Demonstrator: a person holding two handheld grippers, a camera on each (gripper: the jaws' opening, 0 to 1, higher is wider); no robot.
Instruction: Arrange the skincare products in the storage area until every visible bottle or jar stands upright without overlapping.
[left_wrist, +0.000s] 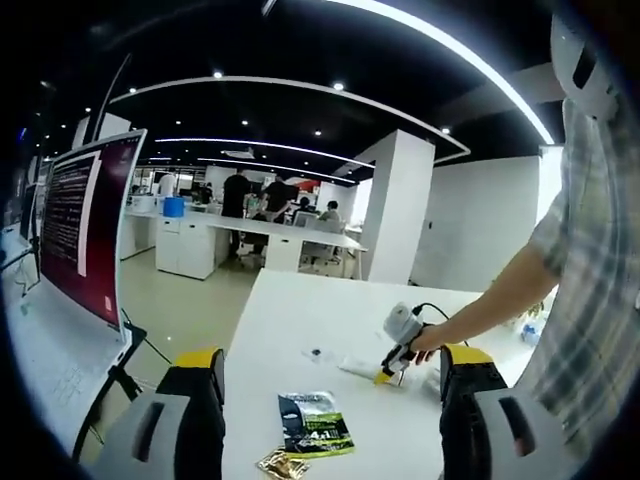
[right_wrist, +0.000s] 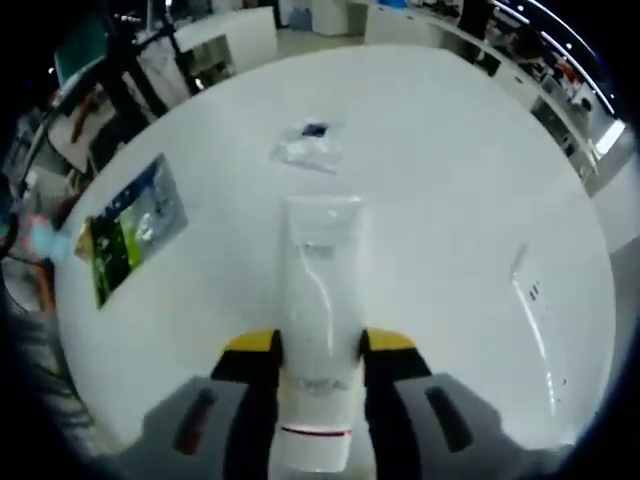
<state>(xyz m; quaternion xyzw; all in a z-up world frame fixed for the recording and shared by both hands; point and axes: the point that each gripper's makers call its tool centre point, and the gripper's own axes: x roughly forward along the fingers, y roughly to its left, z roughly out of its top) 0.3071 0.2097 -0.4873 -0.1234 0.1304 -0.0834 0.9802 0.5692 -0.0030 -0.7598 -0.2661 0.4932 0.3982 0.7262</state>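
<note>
Both grippers: right (right_wrist: 318, 350) pinching tube (right_wrist: 318, 300), left (left_wrist: 330, 385) spread; lift slow, stand upright on table (right_wrist: 450, 150).

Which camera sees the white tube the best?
The right gripper view: the white tube lies close and large between that gripper's jaws. The left gripper view shows it far off and small, beside the right gripper.

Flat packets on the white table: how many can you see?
3. A green-and-black packet lies near the table's near edge, a small gold packet beside it, and a small clear packet lies beyond the white tube in the right claw.
</note>
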